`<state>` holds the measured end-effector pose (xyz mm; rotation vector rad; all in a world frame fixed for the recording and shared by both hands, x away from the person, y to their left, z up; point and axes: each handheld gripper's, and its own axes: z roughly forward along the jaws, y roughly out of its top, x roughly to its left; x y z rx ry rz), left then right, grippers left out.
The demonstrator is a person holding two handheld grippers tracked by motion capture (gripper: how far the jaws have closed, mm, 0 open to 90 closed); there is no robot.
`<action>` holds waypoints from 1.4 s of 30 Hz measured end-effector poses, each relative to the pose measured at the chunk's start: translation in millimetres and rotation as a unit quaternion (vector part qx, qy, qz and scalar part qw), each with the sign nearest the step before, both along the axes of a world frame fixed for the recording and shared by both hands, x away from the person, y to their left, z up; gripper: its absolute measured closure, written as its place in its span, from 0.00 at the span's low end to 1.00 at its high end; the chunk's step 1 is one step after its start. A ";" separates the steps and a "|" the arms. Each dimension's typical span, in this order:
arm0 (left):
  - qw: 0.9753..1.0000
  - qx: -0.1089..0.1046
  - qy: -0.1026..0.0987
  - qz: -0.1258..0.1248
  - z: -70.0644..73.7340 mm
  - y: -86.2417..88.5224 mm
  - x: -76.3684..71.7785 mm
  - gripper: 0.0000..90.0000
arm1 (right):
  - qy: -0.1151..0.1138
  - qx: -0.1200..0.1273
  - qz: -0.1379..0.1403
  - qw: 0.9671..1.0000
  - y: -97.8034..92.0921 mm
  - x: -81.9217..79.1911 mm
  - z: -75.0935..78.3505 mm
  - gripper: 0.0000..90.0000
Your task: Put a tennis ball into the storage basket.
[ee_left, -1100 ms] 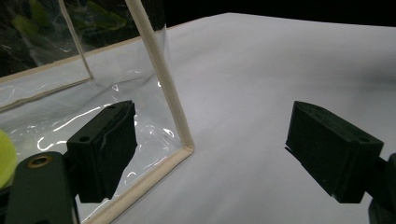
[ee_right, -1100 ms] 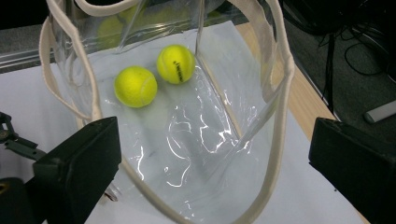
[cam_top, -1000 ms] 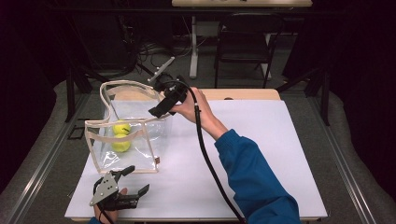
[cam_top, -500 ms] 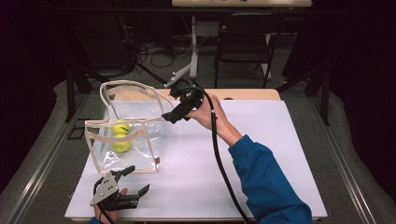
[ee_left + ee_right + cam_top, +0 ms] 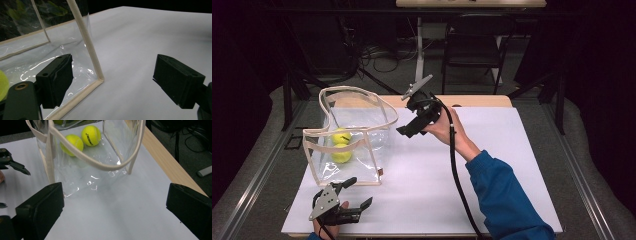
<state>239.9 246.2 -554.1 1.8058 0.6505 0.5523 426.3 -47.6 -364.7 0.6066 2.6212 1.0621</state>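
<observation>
A clear plastic bag [image 5: 362, 125] with cream trim and handles stands at the left of the white table top [image 5: 502, 165]. Two yellow tennis balls [image 5: 341, 145] lie inside it, also seen through its wall as the balls [image 5: 81, 138]. My right gripper [image 5: 409, 129] hangs in the air just right of the bag, tilted down toward it; its jaws stand wide apart, and the gripper [image 5: 112, 212] is open and holds nothing. My left gripper [image 5: 359, 191] rests near the front edge, open, below the bag. The bag's trimmed corner [image 5: 86, 52] stands just ahead of the gripper [image 5: 112, 82].
A wooden table edge [image 5: 472, 101] runs behind the white top. Beyond it are a dark chair [image 5: 472, 55], stand legs and floor cables [image 5: 377, 52]. A black cable [image 5: 454, 165] trails from the right gripper along the blue sleeve [image 5: 507, 200].
My right gripper has drawn away from the bag's opening, moving right and slightly toward me. The left gripper and the bag have stayed put.
</observation>
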 end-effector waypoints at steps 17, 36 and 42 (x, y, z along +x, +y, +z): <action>1.000 0.007 0.001 0.008 -0.6 -1.9 1.2 0.18 | 0.022 -0.012 -0.013 1.000 -35.7 -9.9 -37.5 0.01; 1.000 0.006 0.003 0.002 -1.5 -0.6 2.0 0.18 | 0.029 -0.005 -0.031 0.999 -66.6 -24.4 -62.8 0.01; 1.000 0.006 0.003 0.002 -1.4 -0.8 1.9 0.18 | 0.029 -0.008 -0.035 0.999 -74.3 -30.0 -68.1 0.01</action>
